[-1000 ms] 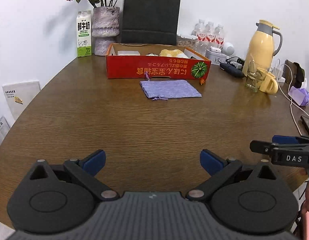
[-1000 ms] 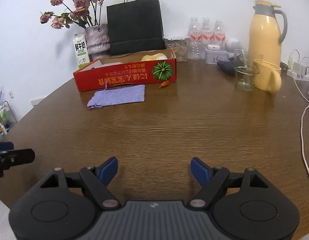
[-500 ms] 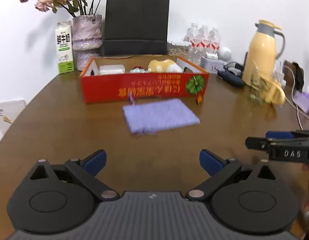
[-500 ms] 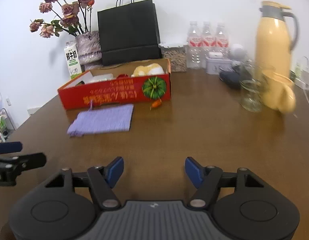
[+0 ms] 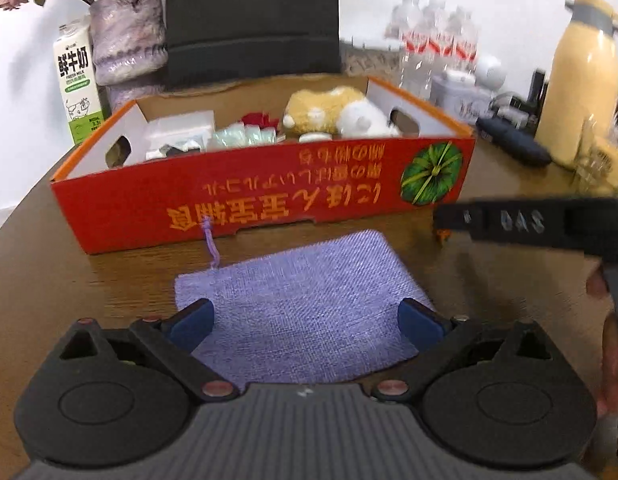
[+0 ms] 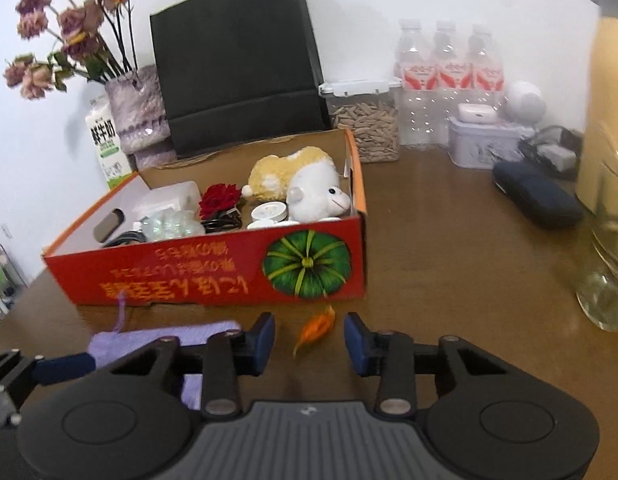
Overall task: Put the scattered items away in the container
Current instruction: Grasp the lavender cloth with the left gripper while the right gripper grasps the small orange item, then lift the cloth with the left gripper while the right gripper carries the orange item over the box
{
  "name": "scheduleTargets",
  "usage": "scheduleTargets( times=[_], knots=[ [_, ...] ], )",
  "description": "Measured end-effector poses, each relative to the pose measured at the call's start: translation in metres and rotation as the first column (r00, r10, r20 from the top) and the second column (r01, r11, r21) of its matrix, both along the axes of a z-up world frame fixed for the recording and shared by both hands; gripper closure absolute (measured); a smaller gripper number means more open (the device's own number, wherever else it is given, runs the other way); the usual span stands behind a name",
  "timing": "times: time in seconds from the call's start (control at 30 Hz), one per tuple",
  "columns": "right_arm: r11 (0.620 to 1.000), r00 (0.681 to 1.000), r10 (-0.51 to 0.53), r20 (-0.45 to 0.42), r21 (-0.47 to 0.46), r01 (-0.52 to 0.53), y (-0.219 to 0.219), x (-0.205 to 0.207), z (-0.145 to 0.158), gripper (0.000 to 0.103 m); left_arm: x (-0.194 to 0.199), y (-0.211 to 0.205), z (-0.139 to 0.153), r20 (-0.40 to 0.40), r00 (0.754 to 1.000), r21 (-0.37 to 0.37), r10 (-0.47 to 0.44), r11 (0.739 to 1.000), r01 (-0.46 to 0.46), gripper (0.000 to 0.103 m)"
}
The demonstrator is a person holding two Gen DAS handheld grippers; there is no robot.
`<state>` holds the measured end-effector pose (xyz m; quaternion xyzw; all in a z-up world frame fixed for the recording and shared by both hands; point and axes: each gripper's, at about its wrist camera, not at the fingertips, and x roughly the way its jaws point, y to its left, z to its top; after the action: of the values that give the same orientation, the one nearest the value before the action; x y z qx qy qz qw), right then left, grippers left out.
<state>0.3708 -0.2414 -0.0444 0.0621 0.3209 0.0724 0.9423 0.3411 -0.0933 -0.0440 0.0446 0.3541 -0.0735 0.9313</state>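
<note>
A lilac cloth pouch lies flat on the wooden table in front of the red cardboard box. My left gripper is open, its blue fingertips straddling the pouch's near part. A small orange item lies on the table by the box's right front corner. My right gripper is open, its fingertips on either side of the orange item. The pouch's corner shows in the right wrist view. The box holds a plush toy, a red flower and several small items.
Behind the box stand a black paper bag, a vase of dried roses and a milk carton. To the right are water bottles, a seed jar, a tin, a dark case, a glass and a yellow thermos.
Both grippers have moved forward toward the box. The left one now straddles the pouch, and the right one has narrowed its jaws around the orange item.
</note>
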Motion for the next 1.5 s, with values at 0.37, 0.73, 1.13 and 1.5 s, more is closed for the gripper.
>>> scheduleTargets(
  times=[0.37,0.73,1.13,1.5],
  knots=[
    [0.993,1.000,0.004,0.002,-0.120,-0.004,0.013,0.011,-0.016,0.089,-0.003,-0.004,0.001,0.057,0.998,-0.009,-0.013,1.000,0.013,0.046],
    [1.000,0.998,0.000,0.062,-0.014,0.001,0.001,-0.058,0.006,0.091,-0.080,0.052,0.030,0.052,0.993,-0.232,0.106,0.968,-0.091,0.095],
    [0.998,0.996,0.062,0.065,0.000,-0.062,0.024,-0.205,0.023,0.091,-0.189,0.075,0.050,0.082,0.993,-0.223,0.084,0.973,-0.064,0.095],
    [0.999,0.988,0.046,0.150,-0.005,-0.046,0.026,-0.272,0.052,0.091,-0.253,0.085,0.073,0.174,0.980,-0.198,0.098,0.978,-0.063,0.095]
  ],
)
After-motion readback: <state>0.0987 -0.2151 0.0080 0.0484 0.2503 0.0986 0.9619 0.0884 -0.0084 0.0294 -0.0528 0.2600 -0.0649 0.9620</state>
